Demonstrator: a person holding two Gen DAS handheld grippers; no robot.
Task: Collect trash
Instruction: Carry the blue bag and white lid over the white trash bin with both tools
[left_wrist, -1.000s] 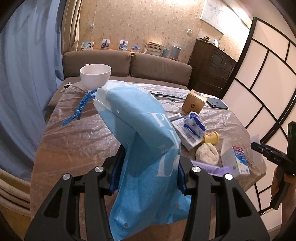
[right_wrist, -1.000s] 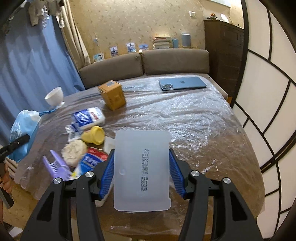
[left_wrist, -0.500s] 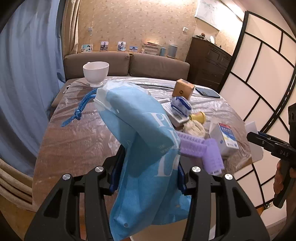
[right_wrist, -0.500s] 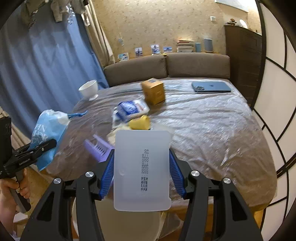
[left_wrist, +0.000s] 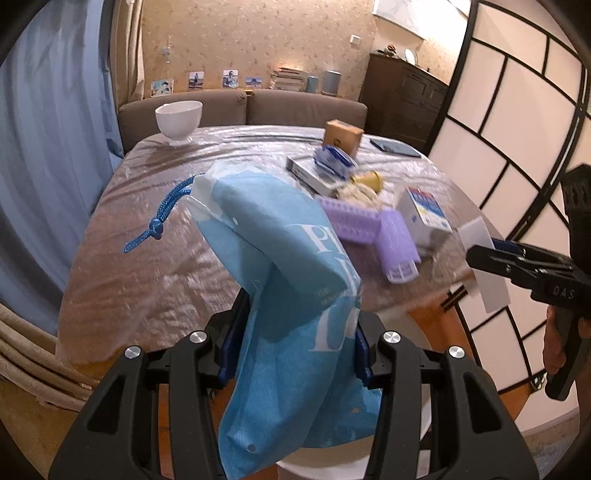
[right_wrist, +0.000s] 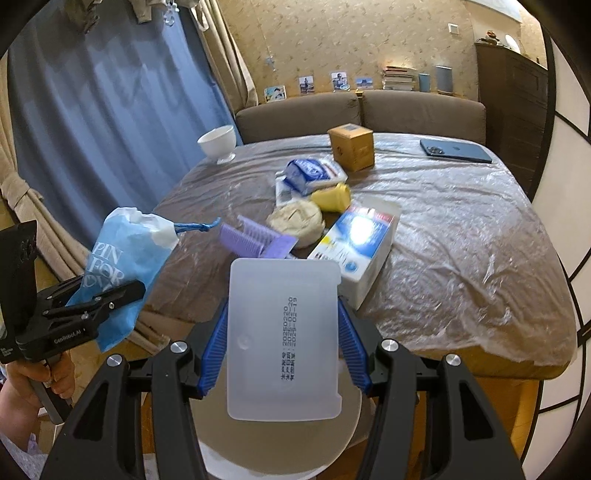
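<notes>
My left gripper (left_wrist: 299, 332) is shut on a light blue drawstring bag (left_wrist: 288, 266) with white lettering, which stands up between the pads and droops below them. In the right wrist view the same bag (right_wrist: 125, 254) hangs at the left, off the table's near corner. My right gripper (right_wrist: 282, 314) is shut on a flat translucent white plastic lid (right_wrist: 282, 343) with printed text. Both are held over a round white-rimmed container (right_wrist: 280, 446) below the table's near edge. On the table lie a purple comb (right_wrist: 255, 240), a white-and-blue carton (right_wrist: 354, 247), a crumpled tissue ball (right_wrist: 295, 221) and a yellow cap (right_wrist: 332, 197).
The table (right_wrist: 461, 240) is wrapped in clear film. Farther back stand a blue-and-white packet (right_wrist: 314, 173), a brown box (right_wrist: 352, 151), a dark phone (right_wrist: 456, 151) and a white bowl (right_wrist: 218, 144). A sofa lies behind, a blue curtain at the left, a panelled screen at the right.
Both grippers have drawn back from the table past its near edge, each keeping its hold. The round white container has come into view beneath them.
</notes>
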